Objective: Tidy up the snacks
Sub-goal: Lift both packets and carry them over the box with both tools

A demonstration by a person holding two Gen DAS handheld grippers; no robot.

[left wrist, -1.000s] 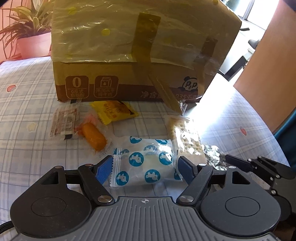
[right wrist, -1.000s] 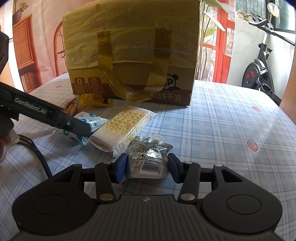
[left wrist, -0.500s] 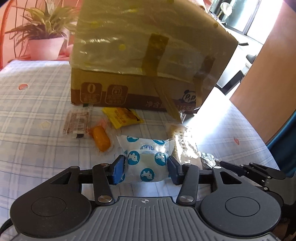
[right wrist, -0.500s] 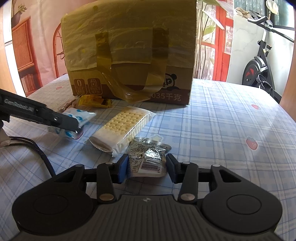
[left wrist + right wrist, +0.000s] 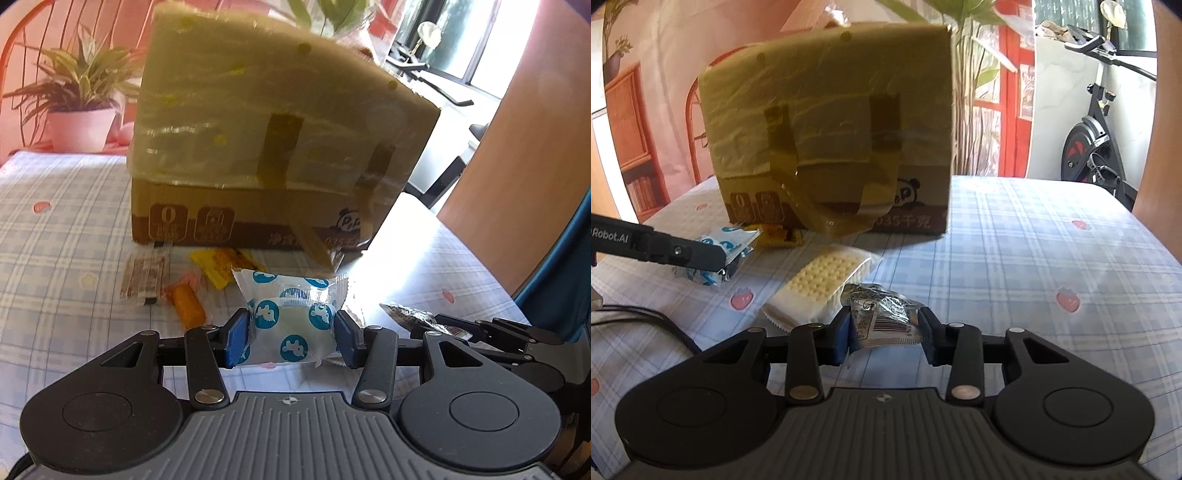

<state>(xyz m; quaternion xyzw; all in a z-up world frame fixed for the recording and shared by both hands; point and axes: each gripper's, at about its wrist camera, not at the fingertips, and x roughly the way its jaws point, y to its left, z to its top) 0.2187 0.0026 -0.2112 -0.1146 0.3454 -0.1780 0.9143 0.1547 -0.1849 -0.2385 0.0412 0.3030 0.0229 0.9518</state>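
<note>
Checked cloth covers the worktop, with a blurred cardboard box behind. Left gripper jaws pinch the blue-spotted packet. Right gripper jaws, just closing, clamp the silver packet, which hides one end of the cracker pack.

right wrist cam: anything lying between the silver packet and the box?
Yes: the cracker pack lies on the cloth between the silver packet and the box. The right wrist view shows it clearly.

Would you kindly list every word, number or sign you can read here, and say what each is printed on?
"0": left brown square on the cardboard box.
"035千克": box's lower band, right wrist view.
"Robot.AI", start cut off: arm of the left tool.
Barcode digits on the silver packet: too small.
Yellow packet print: blurred.
</note>
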